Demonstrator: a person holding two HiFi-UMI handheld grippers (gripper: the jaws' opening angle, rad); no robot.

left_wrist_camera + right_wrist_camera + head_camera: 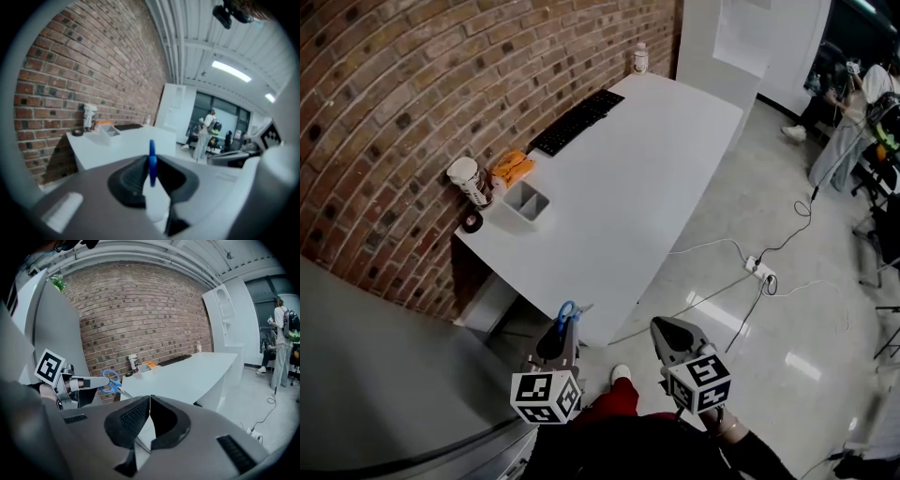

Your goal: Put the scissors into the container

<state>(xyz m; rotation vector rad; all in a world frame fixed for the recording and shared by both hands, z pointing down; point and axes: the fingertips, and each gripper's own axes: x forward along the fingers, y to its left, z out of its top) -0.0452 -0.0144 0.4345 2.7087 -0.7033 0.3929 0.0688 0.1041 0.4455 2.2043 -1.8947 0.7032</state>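
Held the scissors (568, 312) short of the table (628, 187), container (526, 203) far ahead.
Clamped the blue handle in the left gripper (565, 326), blades poking ahead and rightward (right gripper (667, 330) pressed shut on nothing); faced the container beside the brick wall (375, 112), well apart, nearer the left gripper.

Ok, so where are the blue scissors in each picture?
Head view: bottom middle, the scissors stick out of the left gripper.
Left gripper view: the scissors are dead centre, a thin blue strip seen edge-on.
Right gripper view: the scissors are left of centre.
Shared landmark: the white table, beyond the scissors in all three views.
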